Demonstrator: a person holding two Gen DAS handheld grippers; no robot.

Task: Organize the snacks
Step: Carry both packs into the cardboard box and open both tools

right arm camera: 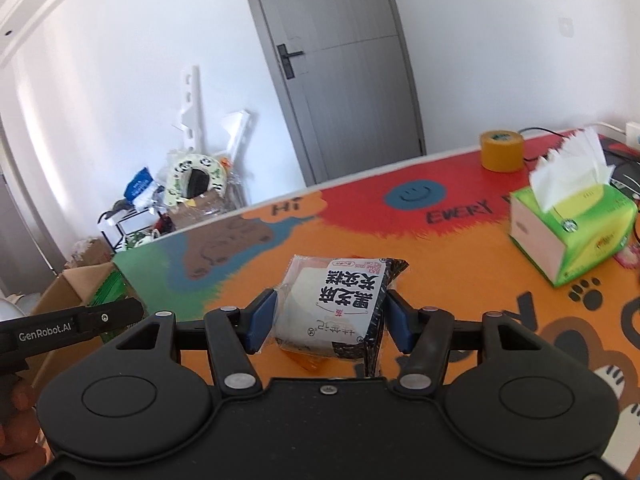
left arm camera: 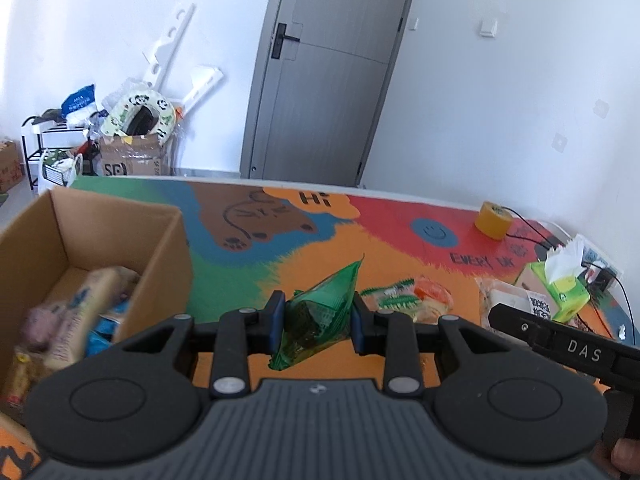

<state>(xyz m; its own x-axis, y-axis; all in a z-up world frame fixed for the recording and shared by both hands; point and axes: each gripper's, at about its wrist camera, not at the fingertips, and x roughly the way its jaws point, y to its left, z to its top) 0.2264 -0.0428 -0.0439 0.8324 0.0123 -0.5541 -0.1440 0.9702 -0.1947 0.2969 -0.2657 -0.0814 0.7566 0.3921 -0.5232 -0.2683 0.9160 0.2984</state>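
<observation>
Blue-padded fingers (left arm camera: pixel 277 322) of the left gripper (left arm camera: pixel 318 324) are pinched on a green snack packet (left arm camera: pixel 320 316), a crinkly translucent pouch held at centre frame, lifted above the colourful tablecloth (left arm camera: pixel 248 276). To its left, filling the lower left of the left wrist view, stands the open cardboard box (left arm camera: pixel 120 216) with several blurred wrapped snacks already in it. The right gripper (right arm camera: pixel 329 316), at centre of its own view, is closed on a white and black rice cake pack (right arm camera: pixel 334 308), which also looks raised off the cloth. The step in hand appears to be carrying both packs to the box. To do it well, the left one should probably travel first, clear the near box wall before releasing, and open only once the pouch is over the bare floor of the box; the right should wait so the two tools do not cross. A light film pouch may cling to a pad, so a full opening seems wise. Another orange and green snack bag (left arm camera: pixel 416 298) lies on the cloth right of centre, still to collect. Readable writing: "DAS" and "GenRobot.AI" on the gripper bodies, "Hi" and "EVERY" on the cloth, Chinese characters on the pack. A green tissue box (right arm camera: pixel 572 232) and a yellow tape roll (right arm camera: pixel 502 150) sit at upper right.
</observation>
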